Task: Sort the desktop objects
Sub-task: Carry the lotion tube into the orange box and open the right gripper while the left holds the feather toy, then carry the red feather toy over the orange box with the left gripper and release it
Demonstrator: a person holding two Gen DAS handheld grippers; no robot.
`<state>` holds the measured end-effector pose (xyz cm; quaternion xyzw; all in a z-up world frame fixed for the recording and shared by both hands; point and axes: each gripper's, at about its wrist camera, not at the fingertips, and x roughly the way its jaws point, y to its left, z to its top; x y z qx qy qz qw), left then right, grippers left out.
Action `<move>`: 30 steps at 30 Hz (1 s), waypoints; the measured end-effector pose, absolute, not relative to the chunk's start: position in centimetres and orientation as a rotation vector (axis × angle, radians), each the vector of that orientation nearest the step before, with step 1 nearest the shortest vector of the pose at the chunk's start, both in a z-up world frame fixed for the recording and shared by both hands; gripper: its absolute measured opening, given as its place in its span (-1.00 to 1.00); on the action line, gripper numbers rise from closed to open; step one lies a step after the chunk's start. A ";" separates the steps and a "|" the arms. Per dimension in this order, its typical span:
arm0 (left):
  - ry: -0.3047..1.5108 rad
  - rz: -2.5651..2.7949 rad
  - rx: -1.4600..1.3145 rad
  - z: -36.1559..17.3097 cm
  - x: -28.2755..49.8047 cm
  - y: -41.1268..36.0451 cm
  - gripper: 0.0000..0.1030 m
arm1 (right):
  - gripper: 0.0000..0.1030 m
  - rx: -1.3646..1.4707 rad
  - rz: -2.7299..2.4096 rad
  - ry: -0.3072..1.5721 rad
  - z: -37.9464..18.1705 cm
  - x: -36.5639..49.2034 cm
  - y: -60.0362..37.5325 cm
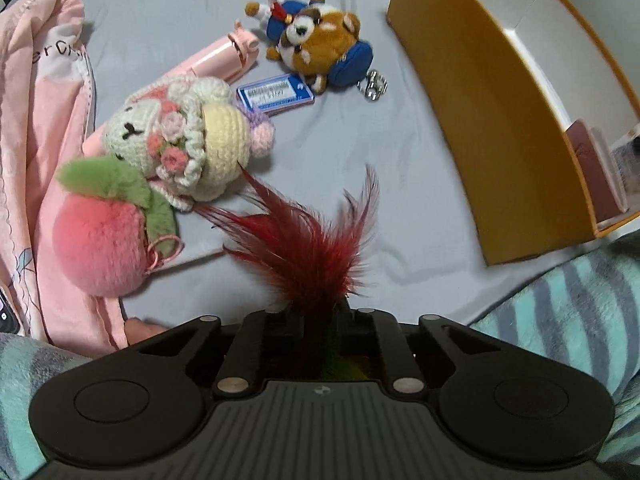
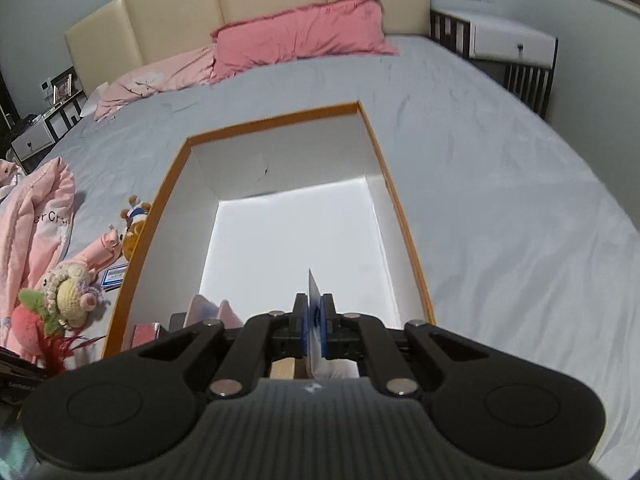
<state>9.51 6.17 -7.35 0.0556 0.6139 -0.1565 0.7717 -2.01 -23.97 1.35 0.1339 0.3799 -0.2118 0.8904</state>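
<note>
My left gripper is shut on a red feather toy and holds it above the grey bed sheet. Left of it lie a pink plush peach, a crocheted doll, a pink bottle, a blue card and a red panda plush. My right gripper is shut on a thin white and blue card, held edge-up over the near end of the orange box. Pink items stand in the box's near left corner.
A pink garment lies at the left edge. A striped teal blanket covers the near right. A metal key ring lies by the panda. Pink pillows sit at the headboard, and nightstands flank the bed.
</note>
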 end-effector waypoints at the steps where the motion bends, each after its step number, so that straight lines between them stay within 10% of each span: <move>1: 1.319 -0.344 0.101 -7.1 9.4 6.4 -0.75 | -0.89 0.264 -0.435 0.800 1.2 -1.9 -23.9; 30: 0.931 -0.686 -0.005 8.0 10.1 -6.3 -0.78 | -0.52 0.271 -0.511 0.455 3.7 -9.0 -25.2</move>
